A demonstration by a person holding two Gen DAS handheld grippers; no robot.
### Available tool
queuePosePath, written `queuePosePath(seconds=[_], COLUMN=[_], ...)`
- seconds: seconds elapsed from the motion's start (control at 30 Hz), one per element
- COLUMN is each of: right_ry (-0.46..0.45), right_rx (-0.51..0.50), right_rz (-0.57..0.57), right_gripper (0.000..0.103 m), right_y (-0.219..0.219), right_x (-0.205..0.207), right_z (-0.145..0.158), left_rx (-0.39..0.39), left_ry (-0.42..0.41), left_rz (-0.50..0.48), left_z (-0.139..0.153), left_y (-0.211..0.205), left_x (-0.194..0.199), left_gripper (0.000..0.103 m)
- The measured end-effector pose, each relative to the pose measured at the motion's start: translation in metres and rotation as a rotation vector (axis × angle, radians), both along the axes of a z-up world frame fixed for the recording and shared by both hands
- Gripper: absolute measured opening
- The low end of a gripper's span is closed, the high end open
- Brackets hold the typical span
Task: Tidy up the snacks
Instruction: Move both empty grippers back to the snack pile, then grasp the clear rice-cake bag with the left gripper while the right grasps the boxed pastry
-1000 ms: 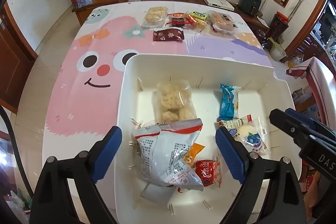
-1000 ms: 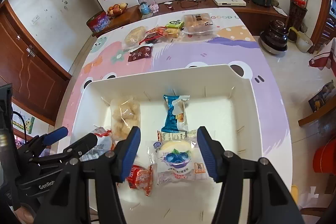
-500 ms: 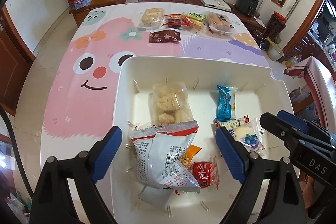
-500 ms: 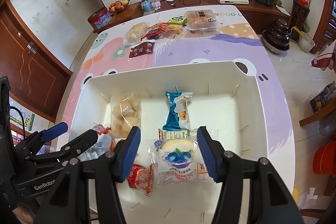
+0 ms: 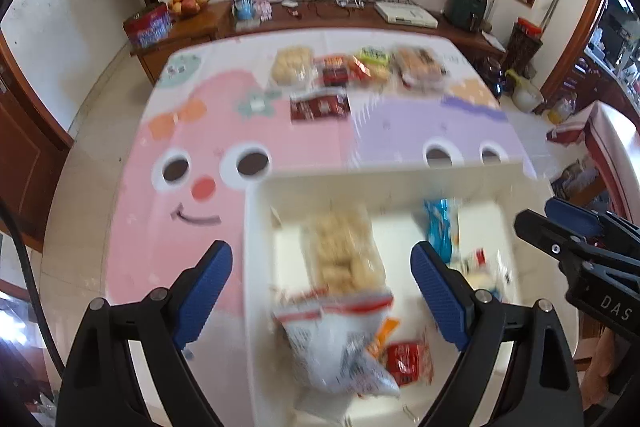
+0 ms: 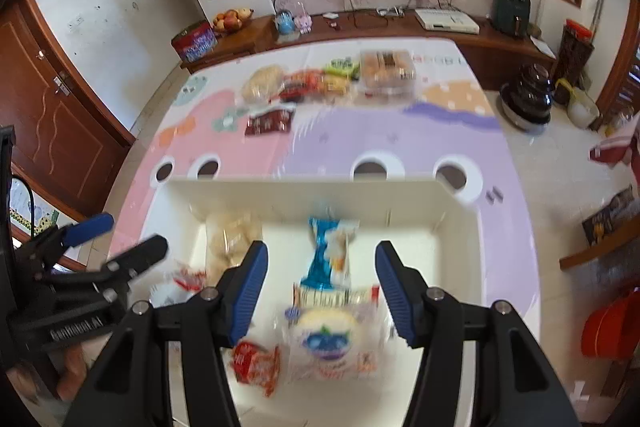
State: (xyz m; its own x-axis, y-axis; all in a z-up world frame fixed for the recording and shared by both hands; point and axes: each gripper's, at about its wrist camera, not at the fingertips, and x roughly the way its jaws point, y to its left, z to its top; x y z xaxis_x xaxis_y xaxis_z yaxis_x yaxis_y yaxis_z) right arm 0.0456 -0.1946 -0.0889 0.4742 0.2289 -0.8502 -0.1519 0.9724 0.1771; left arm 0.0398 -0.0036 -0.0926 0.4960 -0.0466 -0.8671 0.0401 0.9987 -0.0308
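Bin (image 6: 456, 227) holds blue packet (image 6: 326, 251), blueberry bun (image 6: 332, 339), puffed snack bag (image 5: 344, 251); both hand-held grippers (image 5: 322, 291) (image 6: 320, 283) open, empty.

Black-framed left tool (image 5: 322, 281), ribbed blue pads (image 5: 206, 291), silver screws (image 5: 159, 294)

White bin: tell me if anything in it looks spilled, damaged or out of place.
Nothing stands out. The snack packets lie loose in the white bin, none visibly torn, though both views are blurred. More snacks wait at the table's far end. Both claws hang open, empty.
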Motion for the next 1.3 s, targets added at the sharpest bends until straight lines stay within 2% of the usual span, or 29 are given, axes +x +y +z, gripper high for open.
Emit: queuePosePath(seconds=[0.13, 0.3, 0.5, 0.6, 0.73, 0.8, 0.9, 1.0, 1.1, 1.3], right_ry=[-0.025, -0.068, -0.137, -0.126, -0.058, 0.005, 0.07, 0.128, 0.178, 0.222], right_rx=[-0.008, -0.03, -0.107, -0.107, -0.112, -0.117, -0.133, -0.169, -0.165, -0.206], right_rz=[0.022, 0.015, 0.008, -0.018, -0.063, -0.06, -0.039, -0.054, -0.061, -0.058], right_gripper=[0.056, 0.057, 0.07, 0.075, 0.078, 0.078, 0.078, 0.079, 0.08, 0.087], right_y=[-0.01, -0.026, -0.032, -0.037, -0.04, -0.038, -0.03, -0.027, -0.028, -0.028], right_x=[0.026, 0.072, 0.141, 0.182, 0.237, 0.268, 0.298, 0.321, 0.334, 0.342], right_z=[0.027, 0.075, 0.122, 0.122, 0.088, 0.057, 0.014, -0.033, -0.064, -0.106], left_rx=[0.02, 0.078, 0.171, 0.15, 0.084, 0.067, 0.083, 0.086, 0.065, 0.049], left_ry=[-0.057, -0.12, -0.173, -0.152, -0.031, 0.036, 0.105, 0.169, 0.213, 0.253], left_rz=[-0.018, -0.054, -0.076, -0.053, -0.038, -0.029, -0.002, 0.034, 0.054, 0.046], left_z=[0.033, 0.079, 0.12, 0.122, 0.093, 0.065, 0.016, -0.033, -0.07, -0.108], left_y=[0.008, 0.01, 0.012, 0.02, 0.028, 0.029, 0.028, 0.028, 0.029, 0.024], left_x=[0.025, 0.071, 0.153, 0.194, 0.254, 0.283, 0.311, 0.331, 0.343, 0.357], left_gripper=[0.09, 0.09, 0.09, 0.09, 0.09, 0.09, 0.09, 0.09, 0.09, 0.09])
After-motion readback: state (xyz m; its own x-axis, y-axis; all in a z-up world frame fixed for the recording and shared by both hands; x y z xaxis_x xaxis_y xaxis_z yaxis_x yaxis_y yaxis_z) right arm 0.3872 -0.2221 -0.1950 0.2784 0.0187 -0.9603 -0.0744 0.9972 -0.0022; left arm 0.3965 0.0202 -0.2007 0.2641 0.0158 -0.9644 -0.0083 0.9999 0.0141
